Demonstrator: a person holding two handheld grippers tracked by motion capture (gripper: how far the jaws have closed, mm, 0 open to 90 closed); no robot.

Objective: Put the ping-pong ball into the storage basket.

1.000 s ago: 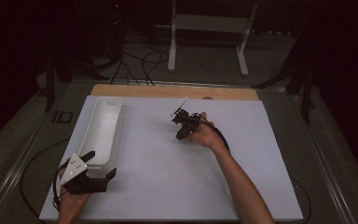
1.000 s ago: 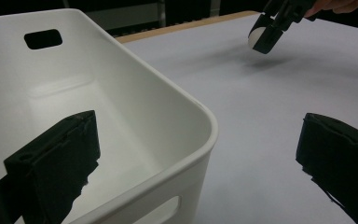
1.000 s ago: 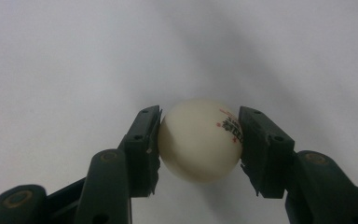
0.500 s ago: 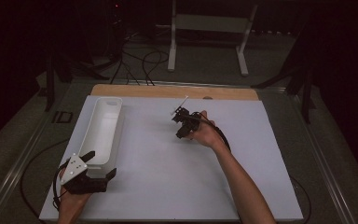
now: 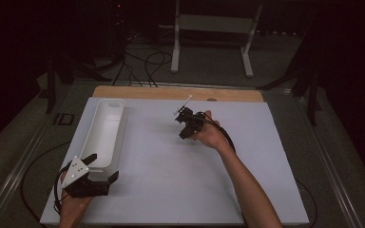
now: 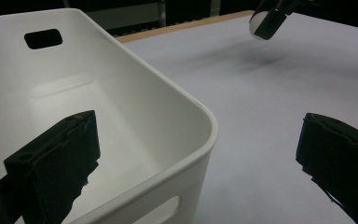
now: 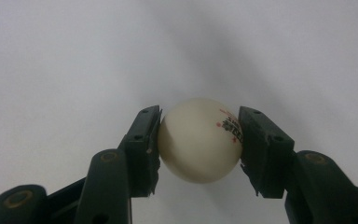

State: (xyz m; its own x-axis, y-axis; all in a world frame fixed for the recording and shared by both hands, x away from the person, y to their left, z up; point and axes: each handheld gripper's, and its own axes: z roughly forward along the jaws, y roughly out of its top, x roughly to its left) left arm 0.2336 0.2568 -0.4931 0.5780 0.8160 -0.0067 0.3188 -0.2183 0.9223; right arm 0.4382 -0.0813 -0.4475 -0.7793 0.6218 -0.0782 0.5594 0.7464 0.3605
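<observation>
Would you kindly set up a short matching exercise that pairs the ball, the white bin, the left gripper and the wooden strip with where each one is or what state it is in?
Things:
1. ball
2. white bin
3. left gripper
4. wooden strip

Places or states:
A. jaws open, astride the near end wall of the bin
B. along the far edge of the table
C. clamped between the jaws of the right gripper
D. lying lengthwise at the left side of the white mat

Pairs: 1-C, 2-D, 3-A, 4-B
</observation>
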